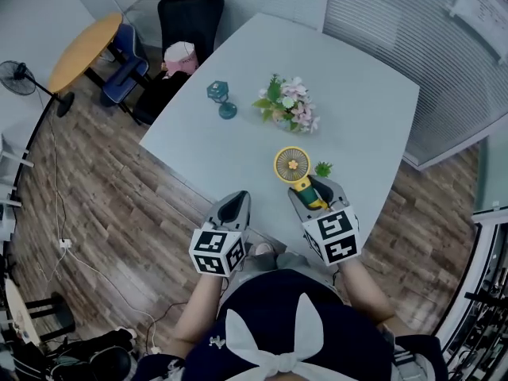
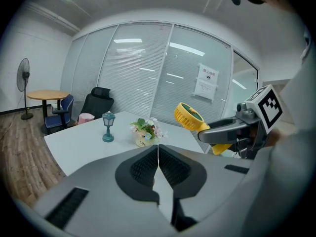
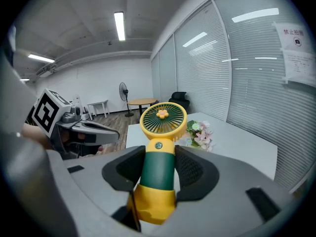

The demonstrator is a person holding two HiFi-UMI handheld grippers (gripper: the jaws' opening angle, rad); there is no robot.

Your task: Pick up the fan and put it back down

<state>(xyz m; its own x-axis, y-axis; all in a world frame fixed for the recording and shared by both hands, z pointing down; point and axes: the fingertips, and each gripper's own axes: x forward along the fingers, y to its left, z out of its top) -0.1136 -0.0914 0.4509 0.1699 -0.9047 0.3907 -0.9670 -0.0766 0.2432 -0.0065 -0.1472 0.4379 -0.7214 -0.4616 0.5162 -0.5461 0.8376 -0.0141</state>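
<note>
Right fingers (image 3: 195, 171) clamp fan (image 3: 158, 162); left fingers (image 2: 140, 168) together, empty; white table (image 1: 357, 109), wood floor (image 1: 103, 189).

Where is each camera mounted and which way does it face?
Head view: on the person's head, steeply down at the table; shows forearms, left tool, right tool.
Left gripper view: on the left tool, along its shut jaws toward the lantern; right tool at right.
Right gripper view: on the right tool, along jaws clamped on the fan; left tool at left.
All three share fan and flowers.
</note>
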